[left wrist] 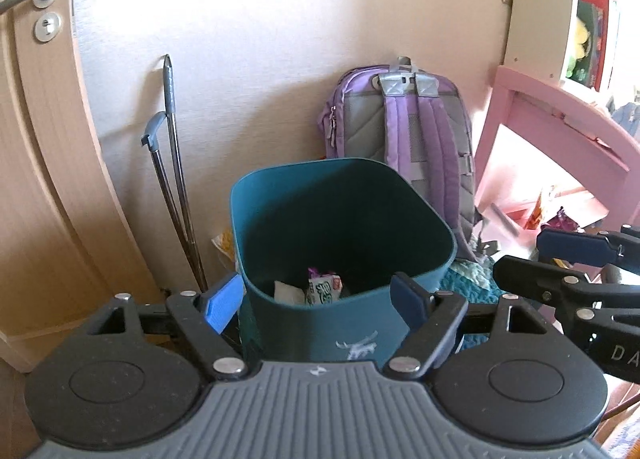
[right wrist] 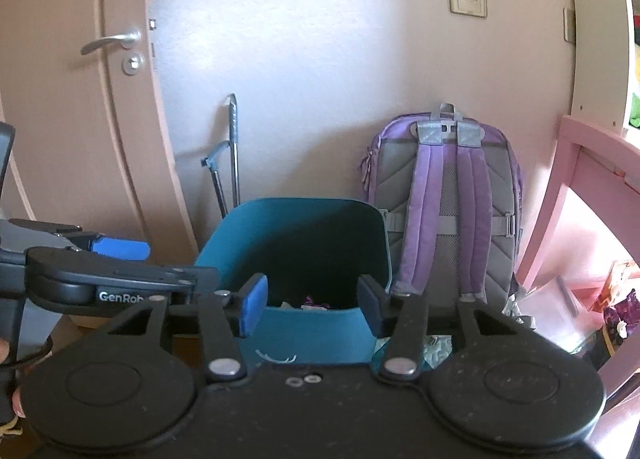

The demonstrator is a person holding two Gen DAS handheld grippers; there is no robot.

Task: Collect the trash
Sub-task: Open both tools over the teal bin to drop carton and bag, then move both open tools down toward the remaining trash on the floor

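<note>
A: What's biggest here?
B: The door [right wrist: 76, 107], then the purple backpack [right wrist: 444, 203] against the wall, the teal bin [left wrist: 340, 227] beside it holding wrappers [left wrist: 322, 287]
A: The tools?
B: Left tool [left wrist: 320, 303] and right tool [right wrist: 312, 305] both gape apart, empty

left wrist: close above bin [left wrist: 340, 227], facing wall | right wrist: farther back | shared: bin, backpack [left wrist: 404, 127]

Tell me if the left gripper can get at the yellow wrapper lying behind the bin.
Probably not directly. The left gripper is open and empty, but the teal bin stands between it and the yellow wrapper, which peeks out at the bin's left rear by the metal poles. It would have to swing around left.
</note>
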